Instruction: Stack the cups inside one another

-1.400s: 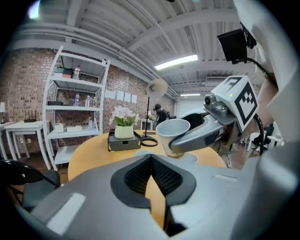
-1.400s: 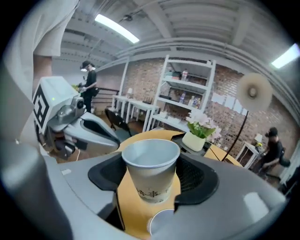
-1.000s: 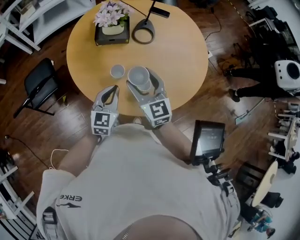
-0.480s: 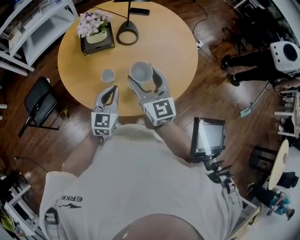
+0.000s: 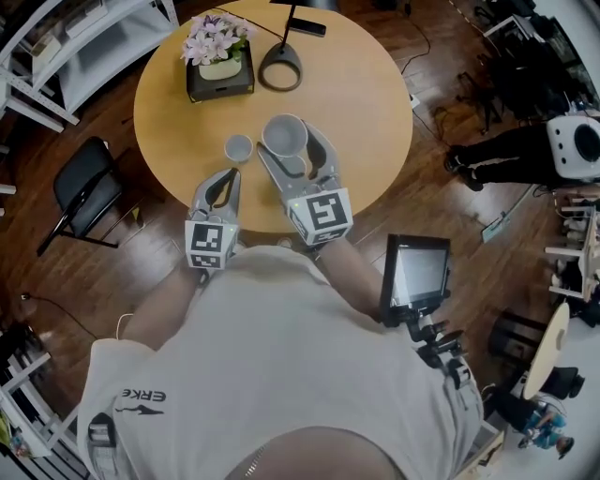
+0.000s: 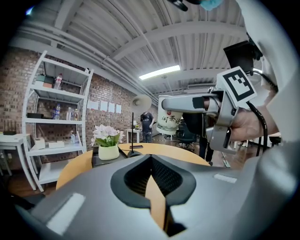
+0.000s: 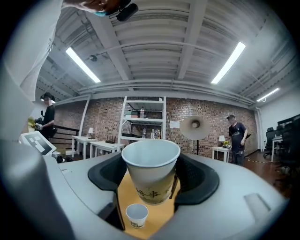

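A large white paper cup (image 5: 284,134) hangs upright above the round wooden table (image 5: 366,103), and my right gripper (image 5: 292,155) is shut on its sides. In the right gripper view this cup (image 7: 151,164) fills the space between the jaws of the right gripper (image 7: 152,180), with printed characters on its wall. A small white cup (image 5: 238,147) stands on the table just left of it, seen below the large cup as the small cup (image 7: 137,215). My left gripper (image 5: 225,180) is shut and empty at the table's near edge, its tips close behind the small cup.
A flower pot in a black box (image 5: 220,58), a black lamp base (image 5: 281,66) and a phone (image 5: 309,28) sit at the table's far side. A black chair (image 5: 80,183) stands left of the table, with white shelves (image 5: 66,37) beyond it.
My right gripper has lifted the large cup off the table and carried it slightly towards the small cup. The left gripper stays shut in the same spot.
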Available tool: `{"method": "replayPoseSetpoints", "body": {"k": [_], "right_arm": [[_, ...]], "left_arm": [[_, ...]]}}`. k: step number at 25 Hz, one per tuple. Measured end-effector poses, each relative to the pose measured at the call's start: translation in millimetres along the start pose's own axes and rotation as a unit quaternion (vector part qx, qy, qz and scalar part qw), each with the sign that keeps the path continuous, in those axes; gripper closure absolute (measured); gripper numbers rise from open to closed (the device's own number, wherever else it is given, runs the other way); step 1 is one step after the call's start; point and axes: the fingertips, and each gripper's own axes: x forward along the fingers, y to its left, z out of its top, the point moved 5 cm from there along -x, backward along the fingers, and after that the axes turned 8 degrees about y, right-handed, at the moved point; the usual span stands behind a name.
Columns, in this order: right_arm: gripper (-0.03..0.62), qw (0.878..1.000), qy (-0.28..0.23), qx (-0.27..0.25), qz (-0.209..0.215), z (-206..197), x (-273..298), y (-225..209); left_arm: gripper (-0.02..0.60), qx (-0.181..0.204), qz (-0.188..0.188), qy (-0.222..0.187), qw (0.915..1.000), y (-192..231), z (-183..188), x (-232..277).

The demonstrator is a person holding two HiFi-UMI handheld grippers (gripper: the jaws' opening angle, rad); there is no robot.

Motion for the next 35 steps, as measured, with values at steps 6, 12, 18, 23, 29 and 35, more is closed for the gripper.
{"method": "replayPoseSetpoints", "body": {"k": [6,12,18,23,29,35], "right_arm": [[0.252,1.0,0.001,-0.003,0.009,6.7,35.9,24.0],[0.25,1.0,0.006,-0.002,0.014,12.4,53.9,32.1],[0.25,0.999,0.022,0.003,0.031,-2.4,70.2,33.3],[0.25,0.998,0.051,0.015,0.039,-31.4,84.6,29.9],[0.249,0.995,0.076,0.035,0.05,-62.1,102.0,27.5],[0.247,0.992,0.099,0.045,0.06,-89.8,111.5,33.2]], "left_arm": [[0.58,-0.017,0.024,-0.006,0.9996,41.8,-6.1,-15.7],[0.58,-0.042,0.038,-0.008,0.9983,60.2,-10.6,-24.7],[0.58,-0.047,0.044,0.01,0.9979,63.3,-18.4,-12.3],[0.58,-0.05,0.052,0.029,0.997,66.3,-23.4,-5.1],[0.58,-0.043,0.051,0.062,0.9959,70.0,-31.6,9.7],[0.58,-0.042,0.046,0.085,0.9944,69.3,-41.5,15.2]]}}
